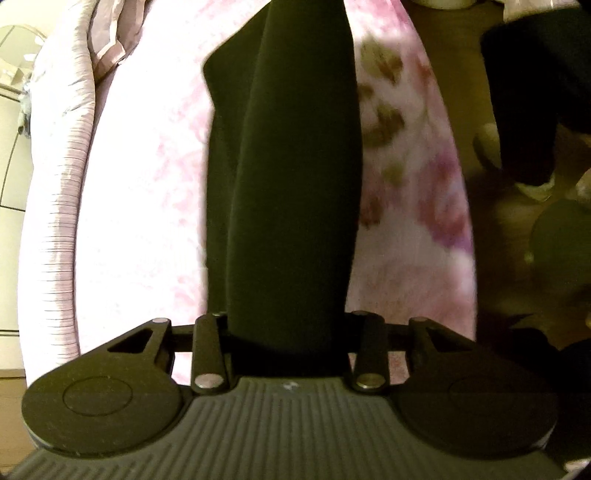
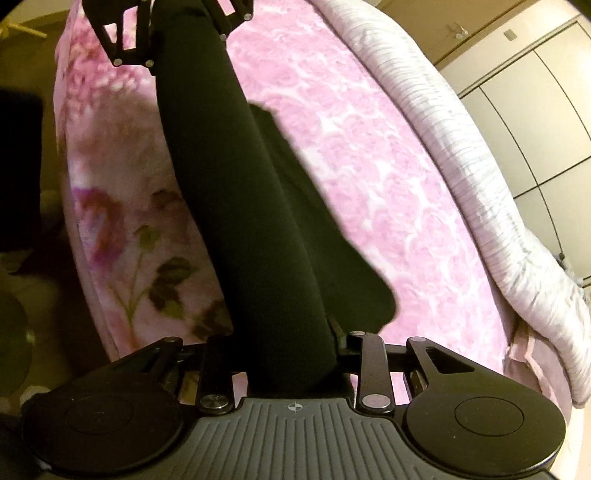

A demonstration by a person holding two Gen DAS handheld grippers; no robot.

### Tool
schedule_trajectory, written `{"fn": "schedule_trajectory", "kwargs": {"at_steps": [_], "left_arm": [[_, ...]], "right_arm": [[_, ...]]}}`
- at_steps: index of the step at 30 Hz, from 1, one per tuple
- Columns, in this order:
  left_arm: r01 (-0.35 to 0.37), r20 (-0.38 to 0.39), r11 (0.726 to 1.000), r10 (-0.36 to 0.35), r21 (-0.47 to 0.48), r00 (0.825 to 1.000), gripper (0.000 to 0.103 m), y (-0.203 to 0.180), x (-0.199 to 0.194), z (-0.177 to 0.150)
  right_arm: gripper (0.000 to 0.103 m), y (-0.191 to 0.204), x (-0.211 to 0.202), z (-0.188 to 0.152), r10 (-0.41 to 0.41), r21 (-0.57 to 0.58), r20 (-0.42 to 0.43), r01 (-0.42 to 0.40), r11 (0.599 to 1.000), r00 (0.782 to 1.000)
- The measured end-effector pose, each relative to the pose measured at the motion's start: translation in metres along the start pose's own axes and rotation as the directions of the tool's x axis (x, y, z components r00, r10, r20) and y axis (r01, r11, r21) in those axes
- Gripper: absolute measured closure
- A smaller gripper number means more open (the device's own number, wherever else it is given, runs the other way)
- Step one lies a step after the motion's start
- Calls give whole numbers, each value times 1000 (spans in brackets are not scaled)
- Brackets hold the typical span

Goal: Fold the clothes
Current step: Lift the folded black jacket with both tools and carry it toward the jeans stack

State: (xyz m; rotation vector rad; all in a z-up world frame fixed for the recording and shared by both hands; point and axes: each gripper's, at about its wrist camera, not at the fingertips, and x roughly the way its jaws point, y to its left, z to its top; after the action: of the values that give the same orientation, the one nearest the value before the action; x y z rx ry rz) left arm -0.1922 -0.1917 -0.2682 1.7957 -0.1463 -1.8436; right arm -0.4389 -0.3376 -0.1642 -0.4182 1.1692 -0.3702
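Black fabric fills the middle of my left wrist view: the dark garment (image 1: pixel 284 177) runs straight out from my left gripper (image 1: pixel 288 332), whose jaws are clamped on its near end, and it hangs stretched above the pink floral blanket (image 1: pixel 413 206) with a striped white quilt (image 1: pixel 62 192) along the far side. From my right wrist view the same garment (image 2: pixel 236 192) stretches taut from my right gripper (image 2: pixel 295 354), jaws pinched on this end, up to the left gripper (image 2: pixel 177 33) gripping the other end, a loose flap drooping toward the pink blanket (image 2: pixel 388 177) beside the quilt (image 2: pixel 461 155).
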Motion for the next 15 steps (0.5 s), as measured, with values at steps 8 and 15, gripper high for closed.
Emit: {"fn": "schedule_trajectory", "kwargs": {"at_steps": [8,15], "left_arm": [[68,-20,998,-68,14,997,70,46,-85,107],[69,42,995,-72,75,997,70,70,-125,216]], "right_arm": [[73,-56,-115,-42,66,33,-10,-66,997,998],[73,-118,-192,-117,47,113,-63,-39,993,997]]}}
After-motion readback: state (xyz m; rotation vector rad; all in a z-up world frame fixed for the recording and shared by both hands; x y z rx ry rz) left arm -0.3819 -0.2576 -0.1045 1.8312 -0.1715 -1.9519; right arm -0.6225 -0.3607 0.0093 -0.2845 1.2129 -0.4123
